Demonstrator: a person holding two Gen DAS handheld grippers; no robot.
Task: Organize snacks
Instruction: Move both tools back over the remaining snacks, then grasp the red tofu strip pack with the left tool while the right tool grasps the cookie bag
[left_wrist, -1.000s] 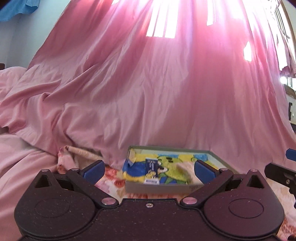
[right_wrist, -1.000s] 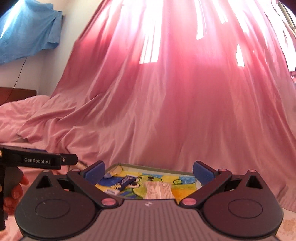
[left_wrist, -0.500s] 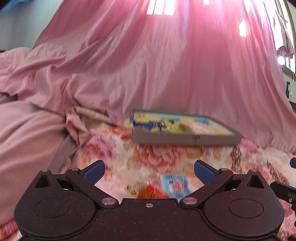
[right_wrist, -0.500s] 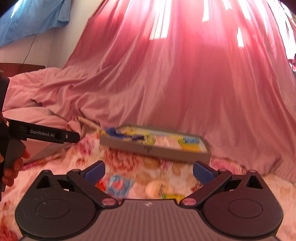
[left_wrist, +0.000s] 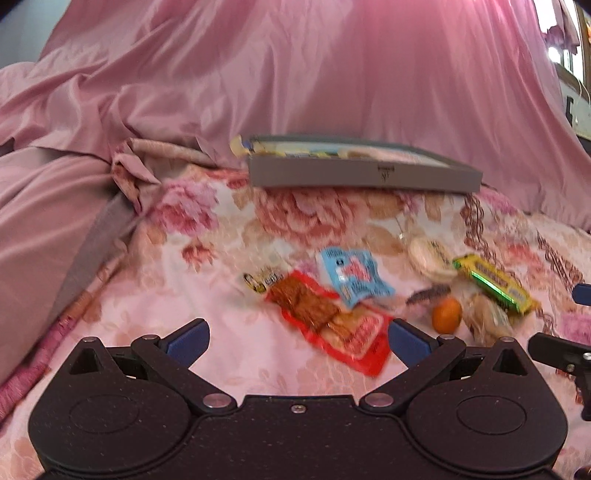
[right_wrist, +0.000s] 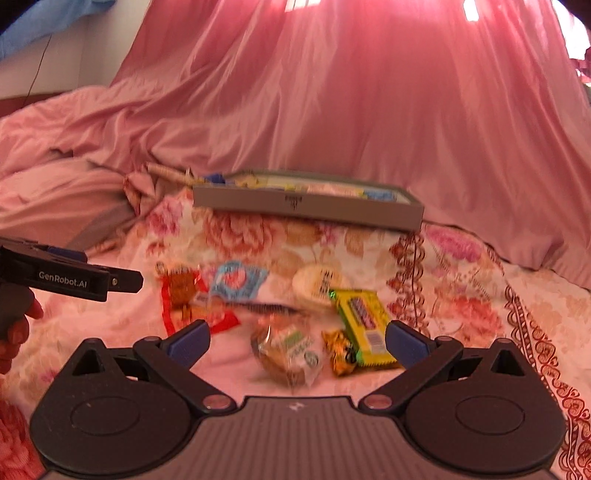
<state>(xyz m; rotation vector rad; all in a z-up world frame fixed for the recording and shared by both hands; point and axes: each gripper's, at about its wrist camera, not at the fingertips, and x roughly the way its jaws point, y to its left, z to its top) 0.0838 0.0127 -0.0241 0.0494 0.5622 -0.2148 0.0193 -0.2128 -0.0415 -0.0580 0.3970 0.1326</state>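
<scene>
Red-wrapped snack packet (left_wrist: 334, 325) lies flat on floral bedspread (left_wrist: 221, 258), slightly crumpled.

Loose snacks are scattered flat on the floral bedspread: a red packet (left_wrist: 332, 325), a light-blue packet (left_wrist: 352, 277), a round pale pack (left_wrist: 432, 256), a yellow-green bar (left_wrist: 495, 284), a small orange fruit (left_wrist: 447, 314) and a clear-wrapped pastry (right_wrist: 288, 350). Beyond them a shallow grey tray (left_wrist: 362, 175) is set, with a few packets lying inside.

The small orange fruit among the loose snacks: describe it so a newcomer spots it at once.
Start at the flat grey tray at the back of the floral bedspread, then come forward to the snack pile. The small orange fruit lies just left of the yellow-green bar. It is the only round, unwrapped item.
</scene>
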